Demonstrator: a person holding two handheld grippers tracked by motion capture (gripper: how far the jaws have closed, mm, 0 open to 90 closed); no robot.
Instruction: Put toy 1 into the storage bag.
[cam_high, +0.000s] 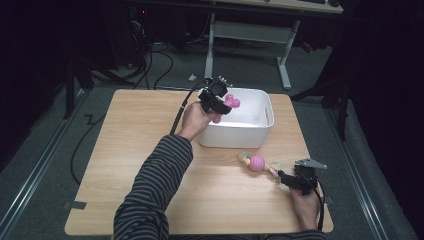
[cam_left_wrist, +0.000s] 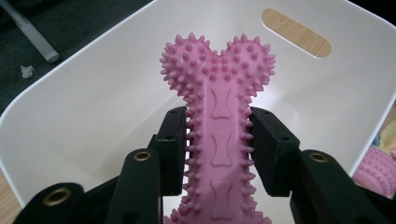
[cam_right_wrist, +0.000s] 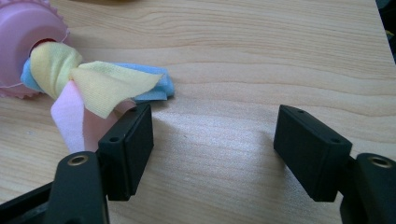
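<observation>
A pink spiked bone-shaped toy (cam_left_wrist: 219, 130) is clamped at its shaft between the jaws of my left gripper (cam_left_wrist: 218, 149). In the high view the left gripper (cam_high: 218, 104) holds that pink bone toy (cam_high: 230, 102) over the near left part of the white tub (cam_high: 247, 132). A pink ball toy with yellow, blue and pink cloth tails (cam_high: 258, 163) lies on the table in front of the tub. My right gripper (cam_high: 286, 178) rests low on the table just right of it, open; in its own view the cloth tails (cam_right_wrist: 100, 86) lie by the left jaw of the right gripper (cam_right_wrist: 212, 149), with bare wood between the jaws.
The wooden table (cam_high: 130, 150) has free room on its left half. The tub has a handle slot (cam_left_wrist: 295, 32) in its far wall. A desk frame (cam_high: 250, 35) and cables stand on the floor beyond the table.
</observation>
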